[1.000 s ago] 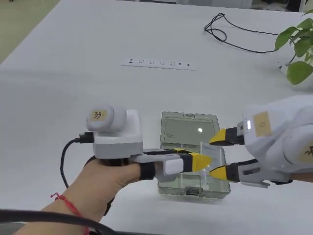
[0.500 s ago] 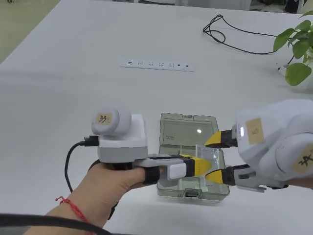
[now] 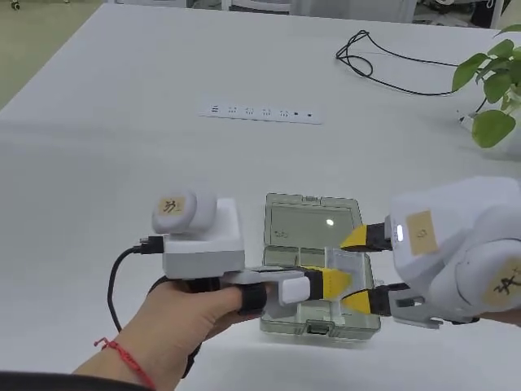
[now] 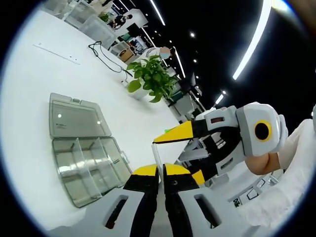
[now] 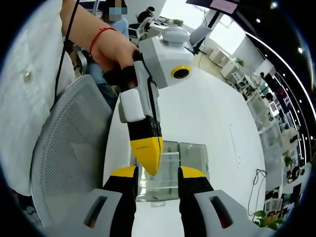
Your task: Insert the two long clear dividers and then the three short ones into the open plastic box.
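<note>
Lying open on the white table (image 3: 98, 147), the plastic box (image 3: 358, 324) is seen in front of the person. It is made of clear, smooth, grey-green plastic and has a box shape with rounded corners. Its flat lid (image 3: 313, 220) is folded back onto the table behind it.

A clear divider (image 3: 343, 261), thin and flat like a small window, is held upright just above the right part of the box. It is pinched at its lower edge by the left gripper (image 3: 338, 281), whose yellow pointed tips are pressed together on it. The right gripper (image 3: 356, 269) is spread wide, with one yellow tip on each side of the divider and nothing gripped.

From the left gripper view, thin clear walls are seen inside the base, cutting it into small rooms, and the divider is seen edge-on as a fine line. From the right gripper view, the left gripper's tip is seen between the right gripper's two parted jaws, with the box below.

Farther back, a long white power strip (image 3: 262, 112), a looped black cable (image 3: 391, 61) and a green leafy plant (image 3: 492, 90) are seen on the table.
</note>
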A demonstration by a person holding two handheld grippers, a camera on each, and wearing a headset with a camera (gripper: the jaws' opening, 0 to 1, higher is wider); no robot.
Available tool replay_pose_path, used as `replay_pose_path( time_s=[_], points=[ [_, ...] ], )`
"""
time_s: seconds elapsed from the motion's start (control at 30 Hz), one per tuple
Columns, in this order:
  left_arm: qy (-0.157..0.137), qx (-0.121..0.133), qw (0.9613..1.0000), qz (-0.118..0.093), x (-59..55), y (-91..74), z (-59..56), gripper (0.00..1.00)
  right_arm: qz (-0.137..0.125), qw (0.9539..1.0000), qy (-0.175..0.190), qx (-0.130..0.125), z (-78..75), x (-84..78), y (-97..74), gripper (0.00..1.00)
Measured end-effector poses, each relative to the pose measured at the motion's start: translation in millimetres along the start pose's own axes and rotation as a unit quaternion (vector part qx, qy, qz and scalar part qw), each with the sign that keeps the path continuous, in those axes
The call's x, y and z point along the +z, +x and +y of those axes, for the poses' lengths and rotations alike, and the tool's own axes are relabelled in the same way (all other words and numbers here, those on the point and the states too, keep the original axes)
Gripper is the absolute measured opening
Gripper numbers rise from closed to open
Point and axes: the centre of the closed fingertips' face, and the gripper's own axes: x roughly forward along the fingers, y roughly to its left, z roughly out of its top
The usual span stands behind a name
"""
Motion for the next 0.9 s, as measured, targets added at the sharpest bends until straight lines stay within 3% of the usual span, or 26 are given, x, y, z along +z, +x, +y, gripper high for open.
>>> replay_pose_path(
  time_s=[0.1,0.3,0.47,0.57,0.67,0.8,0.83,0.9],
  points=[
    [-0.005,0.001,1.0,-0.005,0.7,-0.6,0.9,0.0,-0.001,1.0,0.0,-0.002,-1.0,0.3,0.4,0.33],
    [0.03,0.005,0.9995,0.007,-3.9,-1.8,1.4,0.0,-0.013,0.9999,0.01,-0.004,-6.5,3.8,-4.6,0.34],
    [0.088,0.009,0.9959,0.02,-7.7,-4.9,3.1,0.0,-0.046,0.9972,0.057,0.018,-10.7,5.4,-14.3,0.33],
    [0.123,-0.006,0.9921,0.023,-9.1,-6.8,-1.5,0.0,-0.062,0.9944,0.076,0.039,-10.5,4.5,-19.2,0.31],
    [0.168,-0.019,0.985,0.032,-12.9,-8.6,-4.6,0.0,-0.077,0.9903,0.091,0.072,-4.7,4.9,-23.2,0.28],
    [0.235,-0.051,0.9696,0.044,-19.7,-12.1,-15.6,0.0,-0.091,0.9855,0.096,0.107,1.9,6.9,-27.5,0.24],
    [0.255,-0.067,0.9637,0.04,-20.3,-13.0,-22.0,0.0,-0.098,0.9819,0.099,0.129,8.0,9.4,-29.1,0.23],
    [0.281,-0.082,0.9555,0.039,-22.0,-14.5,-28.0,0.0,-0.102,0.9795,0.101,0.141,11.1,10.7,-29.9,0.2]
  ],
)
